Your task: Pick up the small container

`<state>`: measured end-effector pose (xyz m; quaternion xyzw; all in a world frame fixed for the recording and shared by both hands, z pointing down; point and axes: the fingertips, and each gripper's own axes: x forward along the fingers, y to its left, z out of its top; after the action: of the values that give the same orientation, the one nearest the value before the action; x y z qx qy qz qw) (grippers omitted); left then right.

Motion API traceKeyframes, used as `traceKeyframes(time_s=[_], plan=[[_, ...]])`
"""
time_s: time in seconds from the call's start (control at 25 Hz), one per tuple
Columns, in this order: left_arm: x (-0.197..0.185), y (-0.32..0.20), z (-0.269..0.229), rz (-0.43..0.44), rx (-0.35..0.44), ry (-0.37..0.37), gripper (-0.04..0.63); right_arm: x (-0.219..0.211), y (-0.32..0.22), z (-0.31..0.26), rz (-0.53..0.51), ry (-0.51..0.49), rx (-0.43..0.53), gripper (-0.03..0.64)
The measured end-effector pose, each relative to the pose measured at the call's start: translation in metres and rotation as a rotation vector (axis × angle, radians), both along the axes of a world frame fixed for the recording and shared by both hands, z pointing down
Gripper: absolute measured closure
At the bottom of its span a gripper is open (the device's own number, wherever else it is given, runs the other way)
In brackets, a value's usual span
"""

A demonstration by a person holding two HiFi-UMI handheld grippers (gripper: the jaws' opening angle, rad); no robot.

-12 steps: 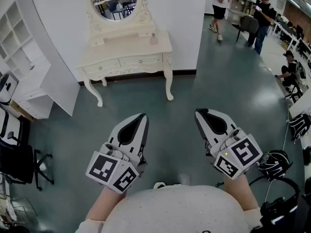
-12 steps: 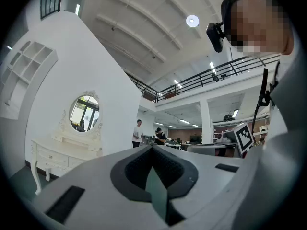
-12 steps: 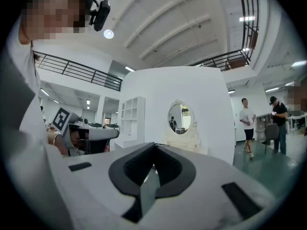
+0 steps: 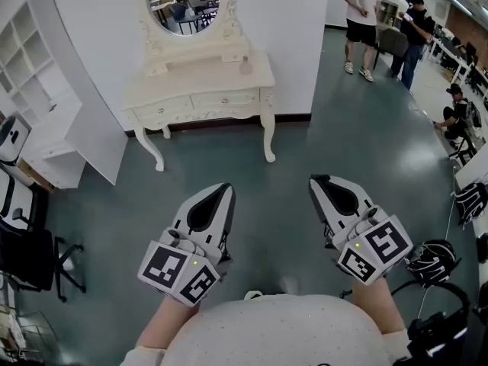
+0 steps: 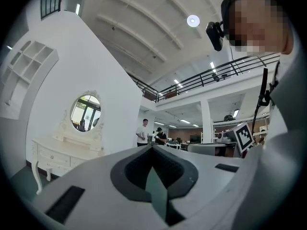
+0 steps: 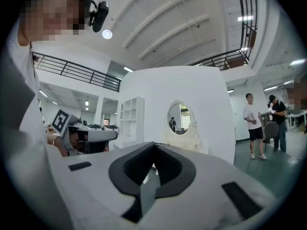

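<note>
The small container (image 4: 245,65), a pale pink bottle, stands on the right part of the cream dressing table (image 4: 206,82), below its oval mirror (image 4: 182,4). Both grippers hover over the floor, well short of the table, pointing toward it. My left gripper (image 4: 226,189) is shut with nothing between its jaws. My right gripper (image 4: 315,182) is also shut and holds nothing. In the left gripper view the jaw tips of the left gripper (image 5: 152,148) meet, with the dressing table (image 5: 53,153) far off at the left. The right gripper (image 6: 153,145) faces the mirror (image 6: 179,119).
A white shelf unit (image 4: 47,90) leans at the left of the table. A black office chair (image 4: 30,252) stands at the near left. Dark bags and headphones (image 4: 431,261) lie at the right. Several people (image 4: 364,23) stand at the back right on the green-grey floor (image 4: 343,136).
The dressing table sits slightly lower and further right in the head view. The person in white at the back has moved right. Both grippers keep their pose.
</note>
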<state>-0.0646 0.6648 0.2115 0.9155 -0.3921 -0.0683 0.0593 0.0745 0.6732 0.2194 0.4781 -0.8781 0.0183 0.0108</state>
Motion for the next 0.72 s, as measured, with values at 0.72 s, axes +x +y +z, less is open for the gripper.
traceKeyframes(time_s=[0.72], plan=[[-0.047, -0.040, 0.018, 0.046, 0.034, -0.029, 0.594, -0.048, -0.046, 0.014, 0.047, -0.076, 0.013, 0.614]])
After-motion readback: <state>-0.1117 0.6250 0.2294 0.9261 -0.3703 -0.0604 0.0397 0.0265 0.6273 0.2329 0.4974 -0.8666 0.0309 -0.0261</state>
